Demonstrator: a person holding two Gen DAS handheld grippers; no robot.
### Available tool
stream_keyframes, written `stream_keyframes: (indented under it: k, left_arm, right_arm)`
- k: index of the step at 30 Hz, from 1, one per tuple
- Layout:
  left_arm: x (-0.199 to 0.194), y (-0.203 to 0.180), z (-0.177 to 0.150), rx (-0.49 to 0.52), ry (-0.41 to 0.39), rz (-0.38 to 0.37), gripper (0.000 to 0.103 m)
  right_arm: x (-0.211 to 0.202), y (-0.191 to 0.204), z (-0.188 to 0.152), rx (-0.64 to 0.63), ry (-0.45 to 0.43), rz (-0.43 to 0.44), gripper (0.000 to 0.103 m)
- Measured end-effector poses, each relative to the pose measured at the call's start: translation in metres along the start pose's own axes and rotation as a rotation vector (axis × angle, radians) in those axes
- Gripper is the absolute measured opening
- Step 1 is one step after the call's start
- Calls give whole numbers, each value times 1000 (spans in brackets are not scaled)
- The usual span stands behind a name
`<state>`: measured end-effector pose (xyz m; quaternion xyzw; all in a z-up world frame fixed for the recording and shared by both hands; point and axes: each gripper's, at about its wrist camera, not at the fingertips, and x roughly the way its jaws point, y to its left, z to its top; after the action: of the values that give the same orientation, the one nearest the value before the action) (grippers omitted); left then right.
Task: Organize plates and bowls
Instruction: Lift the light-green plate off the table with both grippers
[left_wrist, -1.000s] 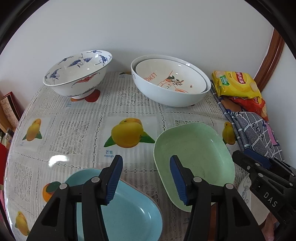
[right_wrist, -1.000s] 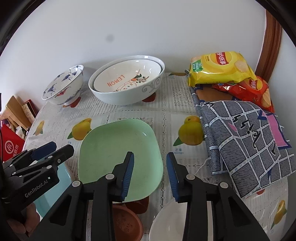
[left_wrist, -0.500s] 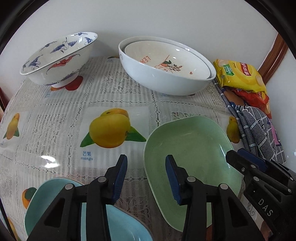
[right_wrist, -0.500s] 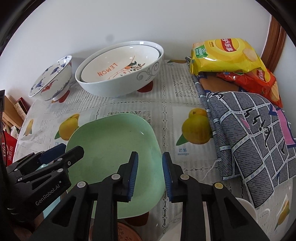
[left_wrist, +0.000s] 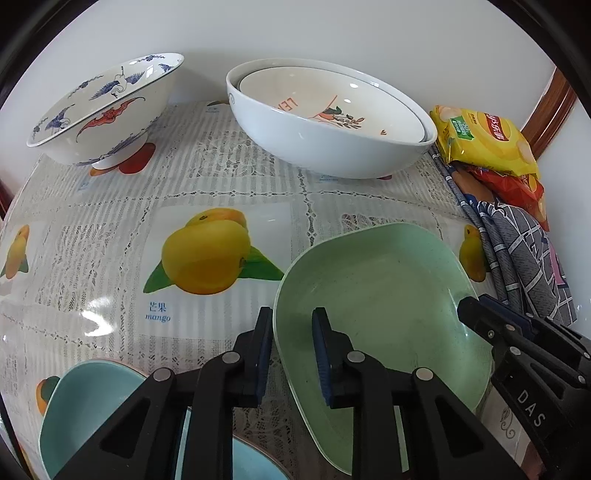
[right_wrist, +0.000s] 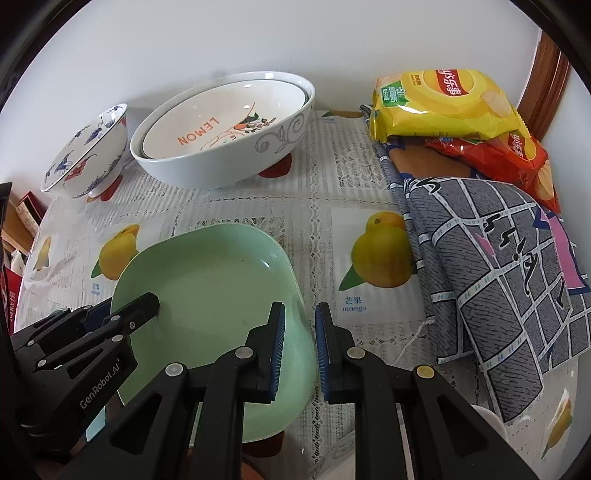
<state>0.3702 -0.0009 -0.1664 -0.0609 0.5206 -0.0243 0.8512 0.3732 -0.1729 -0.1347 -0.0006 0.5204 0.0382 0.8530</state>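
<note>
A pale green square plate lies on the tablecloth; it also shows in the right wrist view. My left gripper straddles its left rim, jaws narrowly apart, one finger inside and one outside. My right gripper straddles its right rim the same way. Neither pad visibly presses the rim. A light blue plate lies at the near left. Two nested white bowls, the inner one marked LEMON, and a blue-and-red patterned bowl stand at the back.
Yellow and red chip bags and a folded grey checked cloth lie along the right side. A brown dish sits under the green plate's near edge. A white dish edge is at the near right.
Both grippers have moved forward and down onto the green plate's opposite rims. Their jaws have narrowed around the rims.
</note>
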Motion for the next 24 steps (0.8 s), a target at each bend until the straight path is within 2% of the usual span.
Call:
stream_keyframes:
  k: [2, 4, 11, 24]
  left_arm:
    - [1, -2, 1, 3, -2, 7, 18]
    - [-1, -1, 0, 6, -9, 11, 15]
    - [-11, 6, 0, -18, -37, -35, 13]
    - [-90, -1, -16, 16, -145, -41, 13]
  right_arm:
    - [4, -1, 0, 5, 15, -10, 16]
    - [7, -2, 0, 14, 30, -26, 10]
    - [-6, -4, -1, 20, -36, 4, 9]
    - [-88, -2, -22, 37, -176, 24, 7]
